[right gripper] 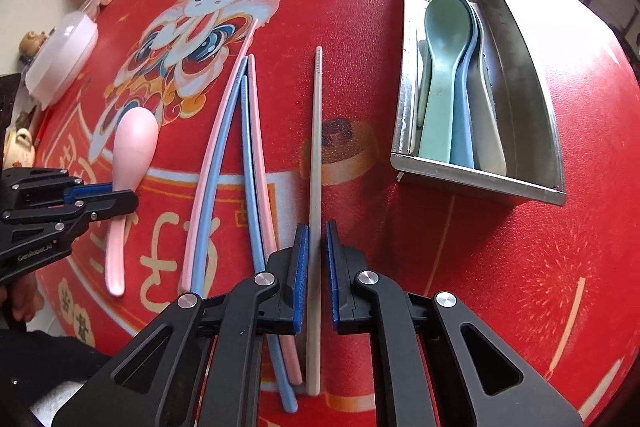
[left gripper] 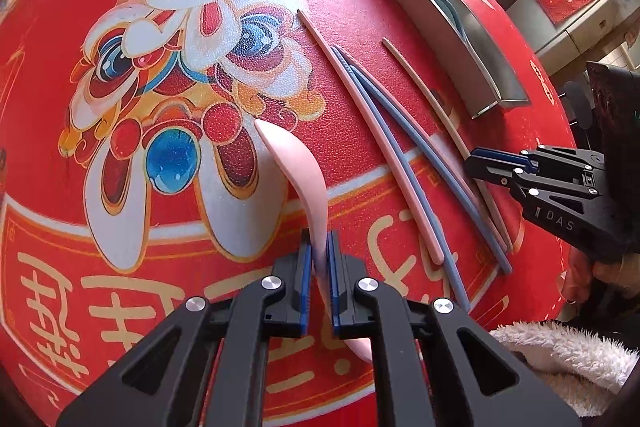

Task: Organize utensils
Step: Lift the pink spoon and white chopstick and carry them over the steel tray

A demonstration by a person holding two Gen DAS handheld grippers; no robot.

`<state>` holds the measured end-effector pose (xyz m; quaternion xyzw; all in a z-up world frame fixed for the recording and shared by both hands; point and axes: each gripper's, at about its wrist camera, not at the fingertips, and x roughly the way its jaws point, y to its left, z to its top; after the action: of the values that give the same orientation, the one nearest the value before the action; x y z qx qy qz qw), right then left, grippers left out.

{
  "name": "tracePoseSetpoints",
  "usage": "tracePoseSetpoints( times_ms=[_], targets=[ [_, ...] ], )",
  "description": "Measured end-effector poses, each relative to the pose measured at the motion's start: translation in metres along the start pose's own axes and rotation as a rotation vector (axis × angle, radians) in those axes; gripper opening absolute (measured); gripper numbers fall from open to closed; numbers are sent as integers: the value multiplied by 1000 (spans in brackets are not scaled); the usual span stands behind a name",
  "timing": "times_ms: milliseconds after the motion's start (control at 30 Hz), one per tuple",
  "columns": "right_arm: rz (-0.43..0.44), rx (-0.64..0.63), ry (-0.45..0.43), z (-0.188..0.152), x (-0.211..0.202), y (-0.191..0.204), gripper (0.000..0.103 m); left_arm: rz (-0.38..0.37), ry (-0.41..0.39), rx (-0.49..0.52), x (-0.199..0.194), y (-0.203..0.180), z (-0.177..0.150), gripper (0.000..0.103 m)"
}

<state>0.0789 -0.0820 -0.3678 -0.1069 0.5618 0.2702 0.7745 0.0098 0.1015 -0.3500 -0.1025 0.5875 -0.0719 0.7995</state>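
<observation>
The pink spoon point(left gripper: 296, 163) is pinched at its handle by the left gripper point(left gripper: 319, 247), whose jaws are pressed against it; in the right wrist view the spoon's bowl is seen lying on the red printed cloth of the desk point(right gripper: 480, 247). The beige chopstick point(right gripper: 316, 155) is clamped between the pads of the right gripper point(right gripper: 317, 239), near its thick end, with the chopstick lying flat on the desk. Just beside it to the left, 2 blue chopsticks point(right gripper: 224, 163) and 2 pink chopsticks point(right gripper: 260, 155) are laid in a loose overlapping bundle. Further right, a metal divided tray point(right gripper: 404, 75) is placed on the desk; a green spoon point(right gripper: 444, 67), a blue spoon point(right gripper: 464, 131) and a pale spoon are stacked in its left compartment
</observation>
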Motion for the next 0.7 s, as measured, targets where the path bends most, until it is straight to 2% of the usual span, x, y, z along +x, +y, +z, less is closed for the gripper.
tracePoseSetpoints(
  times_ms=[133,367,700],
  targets=[
    [-6,3,-4,0,0,0,8,2,-10,2,0,-1,-1,8],
    [-17,-9,-10,1,1,2,8,-43,-43,-47,2,6,3,8],
    [-20,-1,24,3,1,3,8,-63,-51,-77,-2,12,2,8]
  ],
)
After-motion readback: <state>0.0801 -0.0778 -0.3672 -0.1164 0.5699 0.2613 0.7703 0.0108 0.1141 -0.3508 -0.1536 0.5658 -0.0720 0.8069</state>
